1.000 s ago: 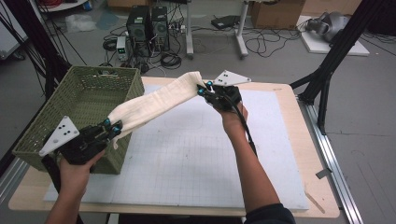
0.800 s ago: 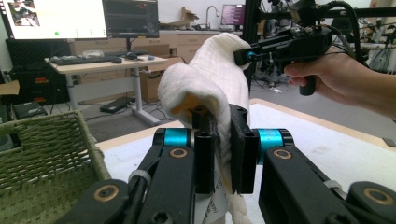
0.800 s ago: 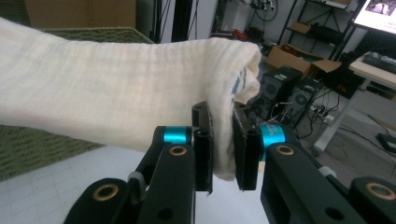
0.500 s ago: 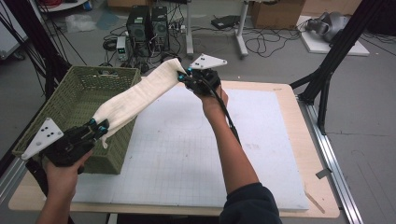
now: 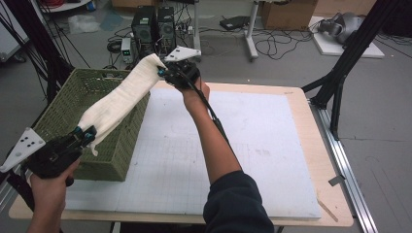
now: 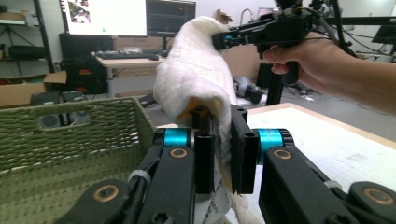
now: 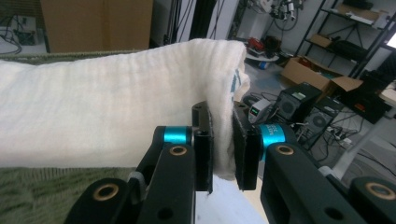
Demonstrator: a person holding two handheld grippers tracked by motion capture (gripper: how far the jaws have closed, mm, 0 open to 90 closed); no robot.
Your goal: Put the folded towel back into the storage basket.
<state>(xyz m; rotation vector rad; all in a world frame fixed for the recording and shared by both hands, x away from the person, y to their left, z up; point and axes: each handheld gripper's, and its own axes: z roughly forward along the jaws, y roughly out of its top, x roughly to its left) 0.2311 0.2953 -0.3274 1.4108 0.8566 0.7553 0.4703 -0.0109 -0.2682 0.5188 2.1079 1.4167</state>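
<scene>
A cream folded towel (image 5: 119, 99) hangs stretched in the air between both grippers, over the right rim of the green woven basket (image 5: 63, 109). My left gripper (image 5: 85, 134) holds its near end, low at the left; the jaws are shut on the cloth (image 6: 201, 79). My right gripper (image 5: 163, 73) holds the far end, raised above the basket's far right corner. In the right gripper view the jaws pinch the towel's edge (image 7: 116, 116). The right gripper (image 6: 224, 38) also appears in the left gripper view, clamped on the towel's top.
A white gridded mat (image 5: 252, 145) covers the wooden table (image 5: 323, 145). The basket stands at the table's left end. Computer towers (image 5: 153, 26) and cables lie on the floor beyond. A black stand leg (image 5: 340, 82) rises at the right.
Both grippers have carried the towel leftward and farther back. The right gripper rose from over the mat to above the basket's far corner; the left one moved left and lower.
</scene>
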